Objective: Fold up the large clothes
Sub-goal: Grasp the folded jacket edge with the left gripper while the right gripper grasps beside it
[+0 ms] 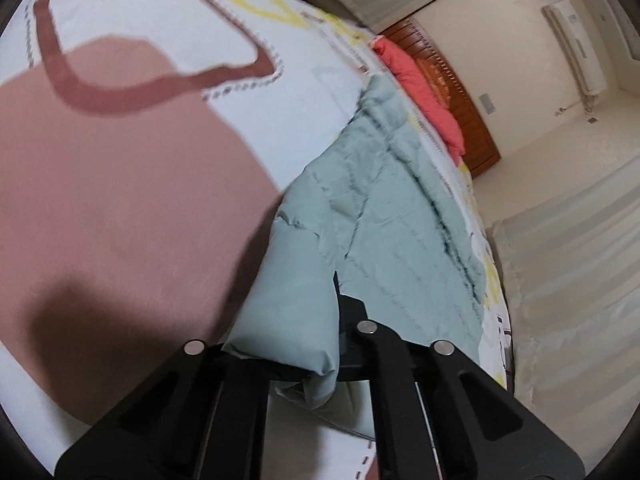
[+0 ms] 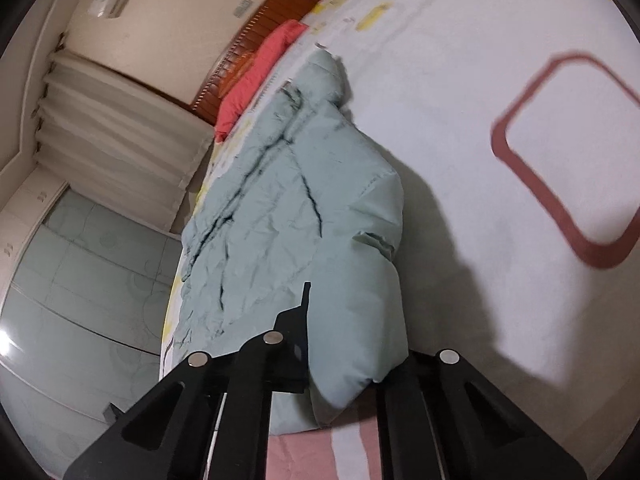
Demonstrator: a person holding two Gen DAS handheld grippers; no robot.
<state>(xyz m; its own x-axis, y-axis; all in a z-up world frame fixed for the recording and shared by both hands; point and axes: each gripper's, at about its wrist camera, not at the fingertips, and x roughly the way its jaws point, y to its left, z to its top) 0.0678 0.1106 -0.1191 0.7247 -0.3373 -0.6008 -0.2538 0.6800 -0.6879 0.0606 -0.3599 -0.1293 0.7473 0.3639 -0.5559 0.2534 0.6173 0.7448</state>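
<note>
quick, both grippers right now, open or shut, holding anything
Left gripper: shut on the mint green jacket, at its near edge.
Right gripper: shut on the same jacket's near edge.

A bed is filling most of both views, its white bedspread showing brownish-pink and yellow shapes. A carved wooden headboard is standing against a cream wall, with an air conditioner hanging high. Pale curtains are hanging beside frosted-glass wardrobe doors.

no text, label or number is legible in either view.
</note>
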